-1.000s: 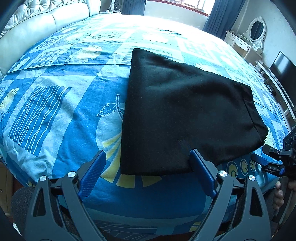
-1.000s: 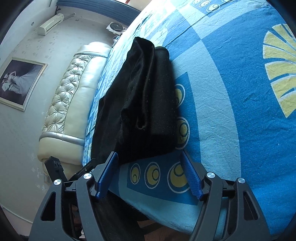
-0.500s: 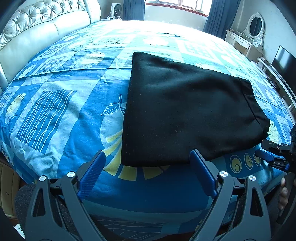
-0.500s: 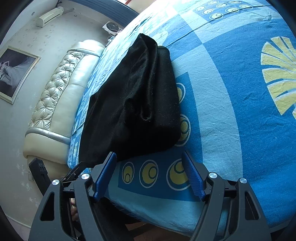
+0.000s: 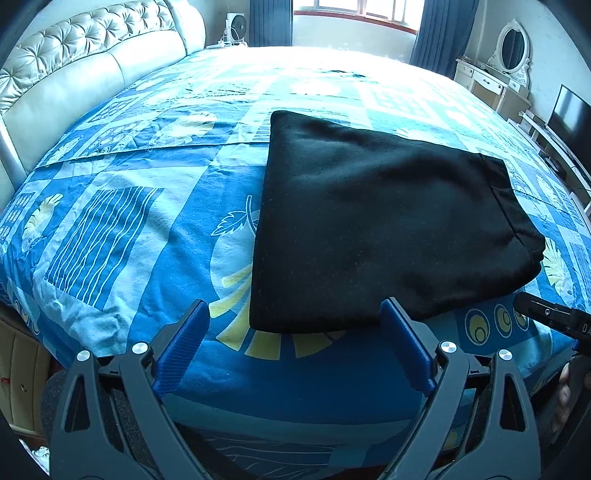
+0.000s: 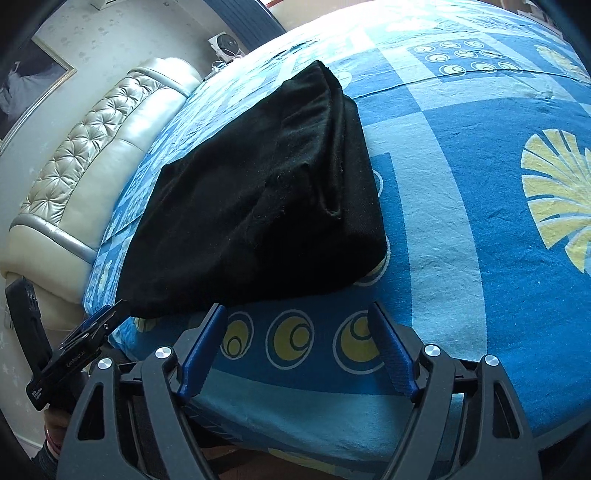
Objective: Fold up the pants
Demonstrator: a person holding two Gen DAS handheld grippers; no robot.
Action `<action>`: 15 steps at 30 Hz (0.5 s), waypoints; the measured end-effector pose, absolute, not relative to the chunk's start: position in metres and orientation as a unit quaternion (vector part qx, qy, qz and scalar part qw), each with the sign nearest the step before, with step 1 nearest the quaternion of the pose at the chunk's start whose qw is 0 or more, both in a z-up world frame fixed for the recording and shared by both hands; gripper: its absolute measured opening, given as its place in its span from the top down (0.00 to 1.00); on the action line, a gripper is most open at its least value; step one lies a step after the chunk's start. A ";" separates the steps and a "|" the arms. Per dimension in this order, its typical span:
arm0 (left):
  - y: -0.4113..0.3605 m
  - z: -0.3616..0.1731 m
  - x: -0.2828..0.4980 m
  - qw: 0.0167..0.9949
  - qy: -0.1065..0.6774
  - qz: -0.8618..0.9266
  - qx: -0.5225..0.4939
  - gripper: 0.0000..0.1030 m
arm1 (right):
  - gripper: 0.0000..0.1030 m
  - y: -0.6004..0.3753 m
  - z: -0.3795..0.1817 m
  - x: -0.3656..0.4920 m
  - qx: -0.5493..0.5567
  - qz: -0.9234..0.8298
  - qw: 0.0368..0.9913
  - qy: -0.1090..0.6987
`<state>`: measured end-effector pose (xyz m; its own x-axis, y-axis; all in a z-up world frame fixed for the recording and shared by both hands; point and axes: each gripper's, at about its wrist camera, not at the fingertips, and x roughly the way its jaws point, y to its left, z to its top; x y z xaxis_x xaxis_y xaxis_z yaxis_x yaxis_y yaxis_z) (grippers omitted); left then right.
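The black pants [image 5: 380, 229] lie folded into a flat rectangle on the bed's blue patterned sheet [image 5: 122, 221], near its front edge. They also show in the right wrist view [image 6: 266, 199], with the layered hem side towards the camera. My left gripper [image 5: 293, 332] is open and empty, just short of the pants' near edge. My right gripper [image 6: 295, 336] is open and empty, over the sheet just off the pants' corner. Neither touches the cloth. The right gripper's body [image 5: 554, 321] shows at the left wrist view's right edge.
A cream tufted headboard [image 5: 74, 74] runs along the bed's left side. A white dressing table with mirror [image 5: 506, 62] and a TV [image 5: 569, 114] stand at the far right. A fan [image 5: 236, 29] stands by the window. The bed's front edge lies right under both grippers.
Both grippers have drawn back and risen a little from the folded pants; the right view has tilted to look more down on them. The pants have not moved.
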<state>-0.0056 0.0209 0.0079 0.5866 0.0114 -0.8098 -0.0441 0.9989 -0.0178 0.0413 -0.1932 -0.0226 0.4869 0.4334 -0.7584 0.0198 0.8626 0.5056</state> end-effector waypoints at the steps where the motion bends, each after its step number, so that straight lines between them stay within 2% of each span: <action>1: 0.021 0.008 -0.006 0.891 0.454 0.016 -0.018 0.09 | 0.25 -0.193 -0.022 0.040 0.230 0.123 0.831 0.491; 15: 0.016 0.009 -0.007 0.894 0.448 0.019 -0.001 0.09 | 0.24 -0.185 -0.020 0.039 0.228 0.120 0.832 0.491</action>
<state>-0.0072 0.0163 0.0086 0.5980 0.0335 -0.8008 -0.0350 0.9993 0.0157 0.0389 -0.1854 -0.0202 0.4899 0.4233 -0.7621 0.0240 0.8673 0.4972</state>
